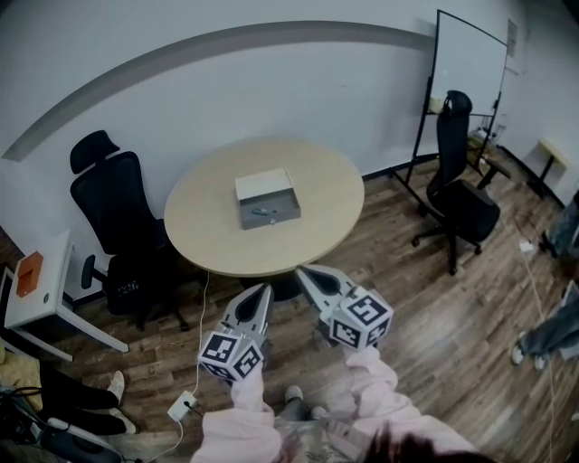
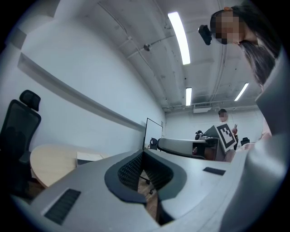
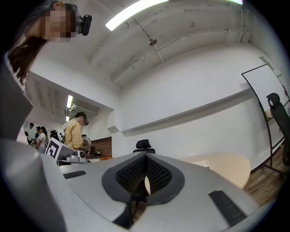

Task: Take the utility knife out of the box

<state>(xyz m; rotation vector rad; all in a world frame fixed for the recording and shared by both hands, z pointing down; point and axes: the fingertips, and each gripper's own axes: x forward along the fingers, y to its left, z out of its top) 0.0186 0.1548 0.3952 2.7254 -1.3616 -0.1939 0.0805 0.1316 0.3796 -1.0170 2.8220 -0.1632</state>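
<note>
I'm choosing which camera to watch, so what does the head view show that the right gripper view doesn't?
Only the head view: the utility knife lying inside the open box, the person's pink sleeves, the white side table. Only the right gripper view: the right gripper close up, jaws closed on nothing, plus ceiling lights and the head camera. Both: the round table, the box, the left gripper, the whiteboard and the black chair beside it.

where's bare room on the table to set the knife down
The table is bare all round the box: broad patches left and right of it and between it and the near edge, a narrower strip behind. Only the middle is taken, by the box holding the knife.
</note>
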